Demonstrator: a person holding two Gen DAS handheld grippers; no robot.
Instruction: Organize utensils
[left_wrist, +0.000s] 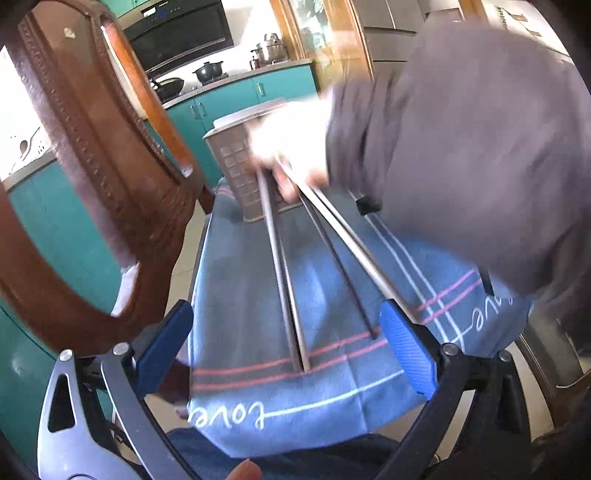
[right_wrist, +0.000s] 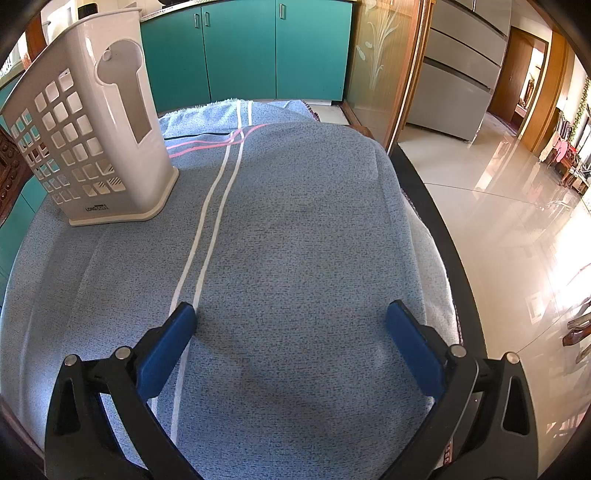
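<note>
Two claws spread, empty | holder (right_wrist: 92, 125) label "LONG…" | cloth (left_wrist: 258, 413) "love"

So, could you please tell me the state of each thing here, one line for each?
Left claw: open, empty, above the cloth.
Right claw: open, empty.
Chopsticks: held at the far end by a bare hand, tips resting on the cloth.
Utensil holder: upright on the cloth; inside cannot be seen.
Blue cloth: spread over the table, with a few folds.
</note>
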